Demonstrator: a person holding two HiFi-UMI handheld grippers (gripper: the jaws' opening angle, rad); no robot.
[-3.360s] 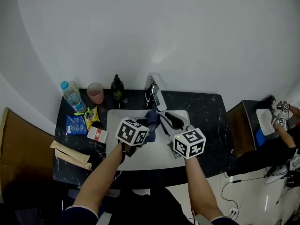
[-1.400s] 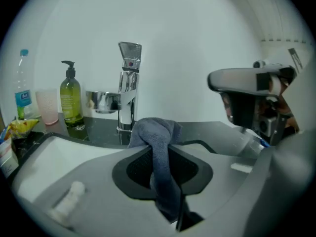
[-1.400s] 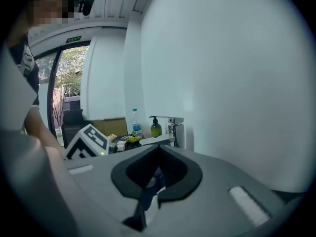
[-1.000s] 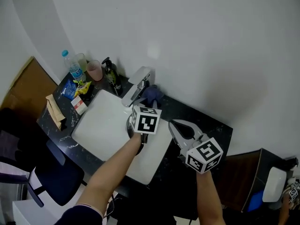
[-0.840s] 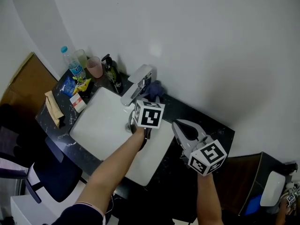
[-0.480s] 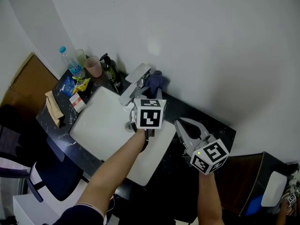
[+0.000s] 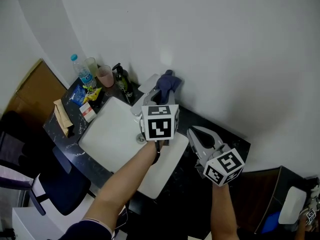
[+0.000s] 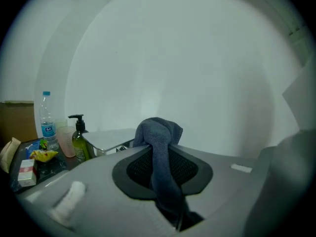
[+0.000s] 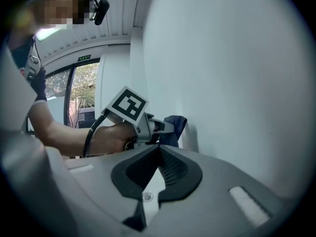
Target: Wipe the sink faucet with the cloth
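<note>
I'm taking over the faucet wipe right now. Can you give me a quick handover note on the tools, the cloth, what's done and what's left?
Left tool: shut on the blue cloth, held just above the faucet; contact unclear.
Right tool: shut, empty, hovering over the counter right of the sink.
Done: cloth is in hand.
Left: probably lower it onto the faucet and wipe; how much is already wiped can't be told.

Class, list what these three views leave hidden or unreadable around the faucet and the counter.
Much of the faucet: head view, behind the left claw and its marker cube.
Whether the cloth touches the faucet: left gripper view, the claw's own body blocks it.
Print on the snack packets: head view, too small.
</note>
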